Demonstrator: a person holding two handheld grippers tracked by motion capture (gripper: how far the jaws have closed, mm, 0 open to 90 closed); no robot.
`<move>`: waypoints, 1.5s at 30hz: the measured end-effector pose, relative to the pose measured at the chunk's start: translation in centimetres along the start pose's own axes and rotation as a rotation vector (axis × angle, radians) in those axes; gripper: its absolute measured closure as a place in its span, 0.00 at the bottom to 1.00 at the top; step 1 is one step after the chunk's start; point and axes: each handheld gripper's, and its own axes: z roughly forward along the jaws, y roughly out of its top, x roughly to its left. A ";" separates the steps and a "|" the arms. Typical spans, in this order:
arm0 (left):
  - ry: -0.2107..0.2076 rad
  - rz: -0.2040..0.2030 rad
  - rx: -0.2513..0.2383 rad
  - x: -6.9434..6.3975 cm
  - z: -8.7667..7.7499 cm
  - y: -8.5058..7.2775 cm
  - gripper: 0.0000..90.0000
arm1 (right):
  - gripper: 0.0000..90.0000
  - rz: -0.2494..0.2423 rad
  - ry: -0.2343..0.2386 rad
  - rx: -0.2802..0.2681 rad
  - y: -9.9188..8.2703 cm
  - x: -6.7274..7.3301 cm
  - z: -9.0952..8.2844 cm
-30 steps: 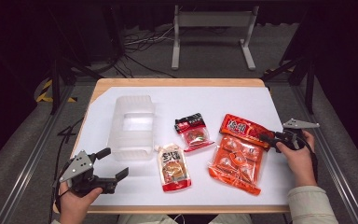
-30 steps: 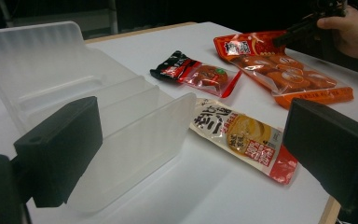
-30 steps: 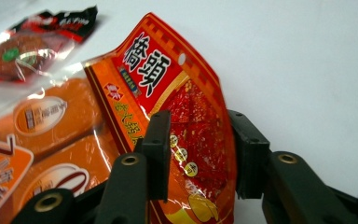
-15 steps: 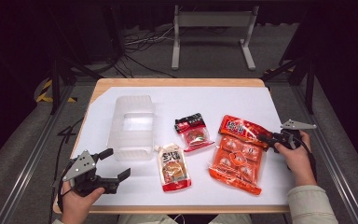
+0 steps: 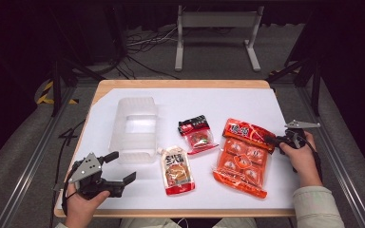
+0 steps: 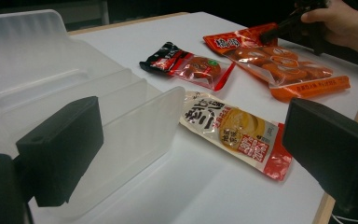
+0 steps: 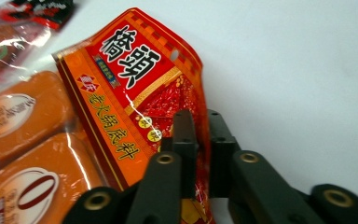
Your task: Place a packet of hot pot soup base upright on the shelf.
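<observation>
So my right gripper [image 7: 196, 140] has just been closing, and its jaws are now pinched together on the edge of the big orange-and-red plastic pouch of hotpot base [image 5: 242, 156], the one with the clear window showing round orange blocks, which lies flat on the white table [image 5: 266, 102] at the right side, just beside my right hand [image 5: 302, 159]. I've got it by the printed red header end, right at the rim of the film. My guess is this thing is floppy and a bit hefty: thin crinkly film, solid blocks inside, so it'll likely sag and swing from the pinched corner, and glossy film can slip, so a bite on the flat sealed border seems smarter than on the bulgy part. My left gripper [image 5: 116, 173] sits near the front left corner with its jaws wide apart, holding nothing. Just ahead of it is the translucent white plastic bin [image 5: 135, 126], and as far as I can see it has nothing in it. Between the bin and my pouch lie a small cream-and-red sauce sachet [image 5: 176, 168] and a black-and-red clear snack packet [image 5: 197, 134], both flat on the table.
</observation>
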 end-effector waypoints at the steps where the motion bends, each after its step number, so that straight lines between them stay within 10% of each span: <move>1: -0.005 -0.006 0.000 0.0 0.0 0.0 0.07 | 1.00 0.008 0.007 -0.007 0.0 0.0 -0.1; 12: -0.050 -0.042 -0.042 -0.2 1.1 0.7 0.05 | 1.00 -0.003 -0.022 -0.064 1.2 1.4 -2.2; 22: -0.081 0.045 -0.022 -0.4 2.2 2.1 0.07 | 1.00 -0.028 -0.011 -0.146 3.0 3.2 -5.4; 45: -0.095 0.025 -0.024 -0.5 3.1 3.5 0.16 | 1.00 -0.237 0.066 -0.324 7.0 10.8 -12.9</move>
